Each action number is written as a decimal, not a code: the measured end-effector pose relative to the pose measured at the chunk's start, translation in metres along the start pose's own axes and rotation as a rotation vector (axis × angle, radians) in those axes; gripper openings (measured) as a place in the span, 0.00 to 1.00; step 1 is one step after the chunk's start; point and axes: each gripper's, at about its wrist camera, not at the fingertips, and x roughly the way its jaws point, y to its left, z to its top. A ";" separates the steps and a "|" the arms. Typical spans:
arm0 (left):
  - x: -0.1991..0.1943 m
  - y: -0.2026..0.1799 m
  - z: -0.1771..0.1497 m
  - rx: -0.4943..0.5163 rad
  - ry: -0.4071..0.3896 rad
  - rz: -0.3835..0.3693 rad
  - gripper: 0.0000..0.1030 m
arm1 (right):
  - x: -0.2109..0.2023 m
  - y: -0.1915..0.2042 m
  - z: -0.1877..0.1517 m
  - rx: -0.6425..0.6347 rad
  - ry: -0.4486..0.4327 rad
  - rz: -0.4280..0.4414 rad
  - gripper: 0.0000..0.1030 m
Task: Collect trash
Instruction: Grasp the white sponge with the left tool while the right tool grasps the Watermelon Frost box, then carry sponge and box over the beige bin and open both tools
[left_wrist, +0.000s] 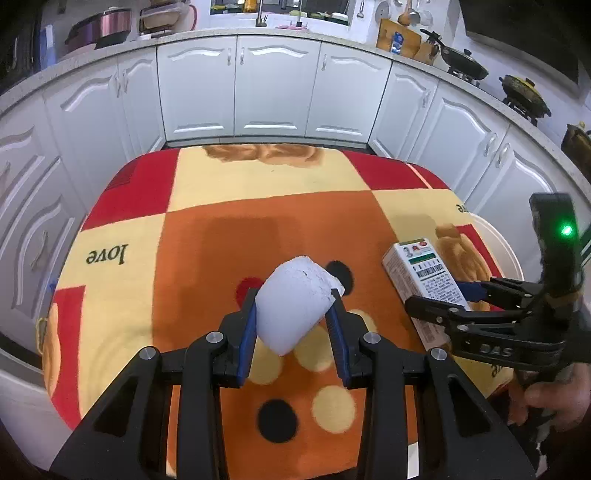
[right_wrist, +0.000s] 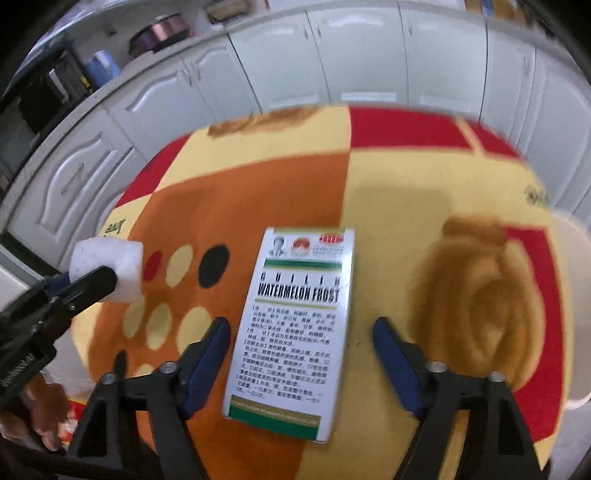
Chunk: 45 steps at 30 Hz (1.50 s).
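A white foam chunk hangs above the table with my left gripper shut on it, blue pads pressing both of its sides. In the right wrist view the same foam chunk and left gripper show at the left edge. A white medicine box printed "Watermelon Frost" lies flat on the blanket. My right gripper straddles its near half, with a gap between each pad and the box. In the left wrist view the box and right gripper are at the right.
The table wears an orange, yellow and red blanket. White kitchen cabinets curve round its far side. A pale rounded object sits just off the table's right edge. A person's hand holds the right gripper.
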 end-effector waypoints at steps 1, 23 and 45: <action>0.000 -0.003 0.000 0.003 -0.003 -0.002 0.32 | -0.002 -0.001 0.000 0.001 0.002 0.014 0.54; 0.016 -0.112 0.030 0.117 -0.034 -0.074 0.32 | -0.093 -0.093 -0.017 0.124 -0.161 -0.048 0.53; 0.053 -0.215 0.044 0.248 -0.011 -0.151 0.32 | -0.127 -0.192 -0.044 0.300 -0.206 -0.146 0.53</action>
